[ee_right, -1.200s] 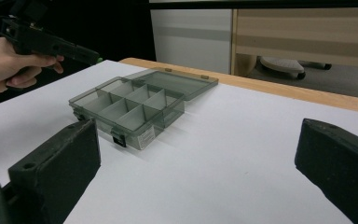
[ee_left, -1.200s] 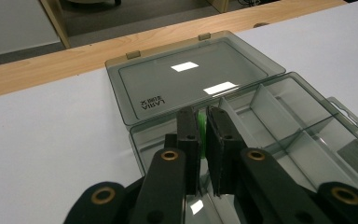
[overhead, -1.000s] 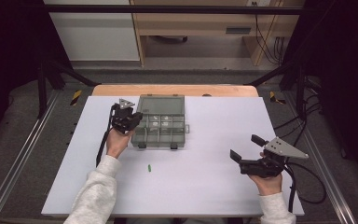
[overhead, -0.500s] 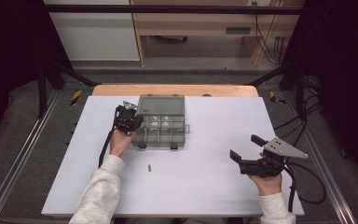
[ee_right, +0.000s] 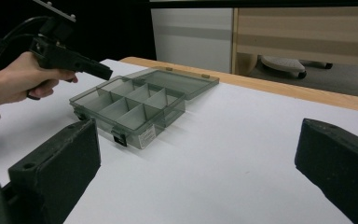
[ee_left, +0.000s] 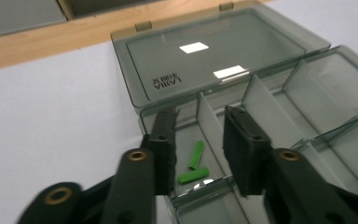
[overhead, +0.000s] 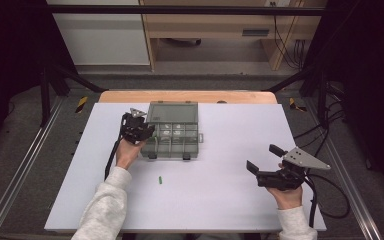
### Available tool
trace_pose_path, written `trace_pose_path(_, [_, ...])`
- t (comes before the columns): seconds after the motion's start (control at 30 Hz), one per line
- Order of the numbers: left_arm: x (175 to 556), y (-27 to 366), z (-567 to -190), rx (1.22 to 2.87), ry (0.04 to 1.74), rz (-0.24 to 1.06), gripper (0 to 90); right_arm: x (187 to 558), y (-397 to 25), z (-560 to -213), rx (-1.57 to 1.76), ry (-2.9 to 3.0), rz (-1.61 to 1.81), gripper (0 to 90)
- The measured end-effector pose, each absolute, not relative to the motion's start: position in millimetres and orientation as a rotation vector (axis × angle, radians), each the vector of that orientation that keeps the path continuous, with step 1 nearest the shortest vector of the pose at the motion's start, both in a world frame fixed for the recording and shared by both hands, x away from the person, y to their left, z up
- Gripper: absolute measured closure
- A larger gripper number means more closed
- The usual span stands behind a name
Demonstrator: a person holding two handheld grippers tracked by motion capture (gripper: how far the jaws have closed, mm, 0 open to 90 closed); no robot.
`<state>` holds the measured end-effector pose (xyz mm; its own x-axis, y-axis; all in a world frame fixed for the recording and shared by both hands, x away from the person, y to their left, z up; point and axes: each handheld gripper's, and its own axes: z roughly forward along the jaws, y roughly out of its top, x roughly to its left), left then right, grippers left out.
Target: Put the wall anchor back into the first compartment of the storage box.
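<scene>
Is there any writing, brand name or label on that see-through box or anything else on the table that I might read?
Embossed mark on the open lid of the compartment box: seen upside down and too blurred to read.
Small white sticker on the box's front wall: too small to read.
The two white patches on the lid look like light reflections, not labels.
Nothing else carries legible text.
</scene>
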<state>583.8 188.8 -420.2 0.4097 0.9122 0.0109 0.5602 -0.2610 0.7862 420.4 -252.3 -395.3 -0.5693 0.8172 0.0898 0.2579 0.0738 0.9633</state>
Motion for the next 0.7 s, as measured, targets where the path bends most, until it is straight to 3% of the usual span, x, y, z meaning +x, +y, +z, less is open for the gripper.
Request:
trace_pose_path(0.27, [553.3,197.8,-390.2,1.840,1.188,0.637,31.7,419.5,-253.1,-394.4,1.064,1.871,1.521,0.4])
trace_pose_path(0.4, [535.1,201.8,-380.3,1.827,1.171,0.628,21.3,419.9,-253.4,-394.3,1.064,1.864,1.524,0.4])
trace_pose_path(0.7, [491.9,204.0,-373.7,1.827,1.093,0.616,12.7,419.4,-253.6,-394.0,1.064,1.863,1.525,0.4])
